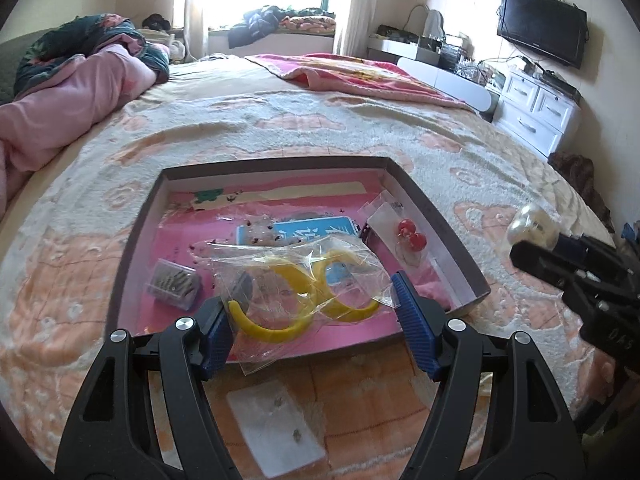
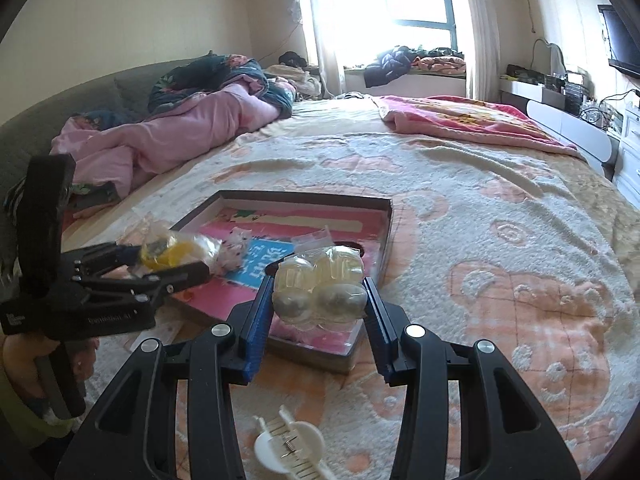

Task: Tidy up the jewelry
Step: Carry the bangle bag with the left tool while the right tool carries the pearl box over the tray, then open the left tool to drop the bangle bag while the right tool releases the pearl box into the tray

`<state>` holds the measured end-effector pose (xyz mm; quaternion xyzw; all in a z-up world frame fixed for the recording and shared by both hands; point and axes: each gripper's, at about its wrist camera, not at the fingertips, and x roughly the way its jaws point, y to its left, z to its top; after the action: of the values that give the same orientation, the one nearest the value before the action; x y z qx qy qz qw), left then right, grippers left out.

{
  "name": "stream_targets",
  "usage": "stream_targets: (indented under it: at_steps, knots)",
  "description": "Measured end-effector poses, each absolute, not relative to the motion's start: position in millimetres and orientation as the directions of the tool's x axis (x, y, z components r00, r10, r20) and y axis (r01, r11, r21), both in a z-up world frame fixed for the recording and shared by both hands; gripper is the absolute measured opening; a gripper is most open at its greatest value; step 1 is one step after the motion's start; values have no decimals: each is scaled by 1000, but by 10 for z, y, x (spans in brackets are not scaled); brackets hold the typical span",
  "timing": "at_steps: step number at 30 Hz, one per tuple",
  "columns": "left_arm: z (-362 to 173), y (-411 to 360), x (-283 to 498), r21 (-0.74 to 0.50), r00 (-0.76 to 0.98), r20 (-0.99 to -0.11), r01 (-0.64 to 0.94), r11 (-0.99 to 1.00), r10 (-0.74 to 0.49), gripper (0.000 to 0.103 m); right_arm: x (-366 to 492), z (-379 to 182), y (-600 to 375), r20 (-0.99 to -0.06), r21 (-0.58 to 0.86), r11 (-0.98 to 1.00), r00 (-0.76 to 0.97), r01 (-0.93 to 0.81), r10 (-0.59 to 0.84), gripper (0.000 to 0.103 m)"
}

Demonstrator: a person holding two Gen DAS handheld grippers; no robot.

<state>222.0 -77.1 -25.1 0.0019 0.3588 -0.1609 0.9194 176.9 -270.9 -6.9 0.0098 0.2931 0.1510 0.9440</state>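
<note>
Left wrist view: your left claw (image 1: 316, 316) is clamped on a clear bag of yellow hoop earrings (image 1: 304, 300), held over the near edge of the pink-lined box (image 1: 436, 224) on the bed (image 1: 280, 120). Your right claw (image 2: 318, 312) grips a clear packet of pearl earrings (image 2: 320, 292) over the box's near corner.

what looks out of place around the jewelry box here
Two pieces lie outside the box on the blanket: a small clear packet just in front of it, and a white comb-like hair clip near the right gripper.

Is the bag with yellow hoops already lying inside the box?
No. The left gripper holds the bag above the box.
</note>
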Motion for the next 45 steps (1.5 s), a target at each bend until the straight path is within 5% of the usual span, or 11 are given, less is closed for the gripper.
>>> stream_targets:
  at_steps: [45]
  knots:
    - [-626, -792, 2465, -111, 636, -720, 290, 951, -278, 63, 2728, -408, -2593, -661, 32, 963, 717, -268, 221, 41]
